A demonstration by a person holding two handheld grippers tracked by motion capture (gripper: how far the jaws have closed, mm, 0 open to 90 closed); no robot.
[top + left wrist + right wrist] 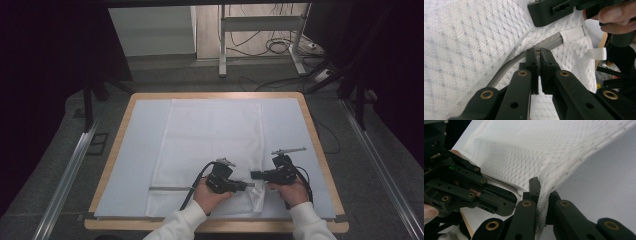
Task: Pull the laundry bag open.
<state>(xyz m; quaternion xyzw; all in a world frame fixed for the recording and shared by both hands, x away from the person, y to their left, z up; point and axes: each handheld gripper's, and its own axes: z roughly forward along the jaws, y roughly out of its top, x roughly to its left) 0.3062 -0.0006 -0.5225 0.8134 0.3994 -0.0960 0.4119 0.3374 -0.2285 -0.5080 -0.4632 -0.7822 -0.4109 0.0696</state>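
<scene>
At the desk's [320,150] near edge, around 6 o'clock, the left hand-held gripper [537,53] is clamped on the small zipper pull [538,52] of a white mesh bag [210,135]. Just beside it at 3 o'clock, the right hand-held gripper [542,185] pinches the bag's lifted corner edge. The bag stretches away toward 12 o'clock, flat on a pale blue mat [142,140].
</scene>
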